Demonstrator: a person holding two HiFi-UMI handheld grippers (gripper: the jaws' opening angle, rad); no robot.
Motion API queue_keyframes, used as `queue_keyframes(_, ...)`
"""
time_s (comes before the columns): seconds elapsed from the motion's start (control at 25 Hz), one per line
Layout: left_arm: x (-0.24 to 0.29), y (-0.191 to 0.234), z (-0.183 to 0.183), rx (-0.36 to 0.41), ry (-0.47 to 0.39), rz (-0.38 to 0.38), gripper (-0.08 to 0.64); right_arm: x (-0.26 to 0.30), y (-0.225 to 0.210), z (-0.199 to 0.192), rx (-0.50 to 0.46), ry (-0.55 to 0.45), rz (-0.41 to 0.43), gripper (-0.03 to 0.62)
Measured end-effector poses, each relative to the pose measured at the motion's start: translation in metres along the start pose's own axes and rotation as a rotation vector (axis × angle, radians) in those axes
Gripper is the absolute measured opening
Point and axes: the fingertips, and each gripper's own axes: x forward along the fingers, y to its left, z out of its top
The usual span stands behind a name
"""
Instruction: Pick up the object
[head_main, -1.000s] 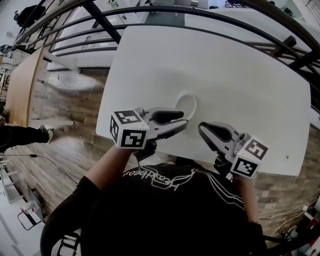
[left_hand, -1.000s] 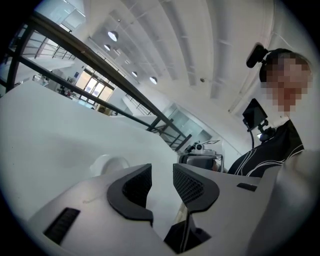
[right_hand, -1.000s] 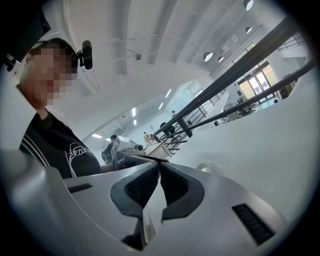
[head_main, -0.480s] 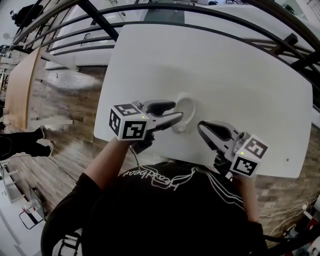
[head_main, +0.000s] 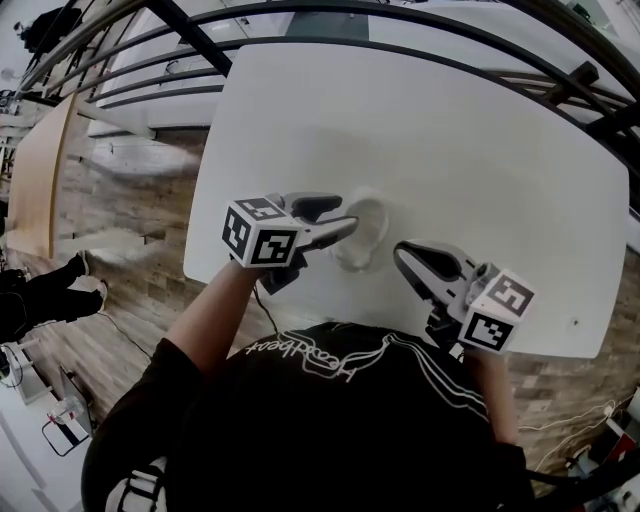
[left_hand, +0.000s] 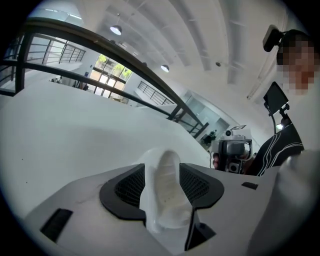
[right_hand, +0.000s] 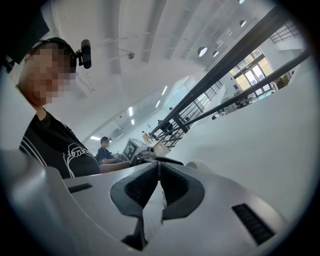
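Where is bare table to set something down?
Free: the far half of the table beyond the white object, and the right end past the right gripper. Crowded: near edge, where the left gripper, jaws just opened wider, straddles the object.

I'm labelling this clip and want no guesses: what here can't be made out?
- Object: what it is; head view, white on white table, left side behind the left gripper, whose jaws have just been opening around it.
- Table's near edge: head view, hidden by the person's torso.
- Dark speck: head view, too small to name.
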Motion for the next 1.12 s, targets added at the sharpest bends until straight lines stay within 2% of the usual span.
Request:
queue_keyframes(0.48,0.018,0.009,-0.02,-0.022,0.068,-0.037,0.207,-0.001,-0.008,-0.006,0.026,0.003,-0.015,0.022)
queue_keyframes(0.76,0.027,0.003,-0.03,-0.008,0.114,-0.055,0.207,-0.001,-0.01,-0.008,0.031,-0.001,-0.021,0.023)
queue_keyframes(1.12,0.034,-0.002,-0.034,-0.018,0.133,-0.074,0.206,-0.003,-0.012,-0.009,0.039,-0.004,-0.03,0.023)
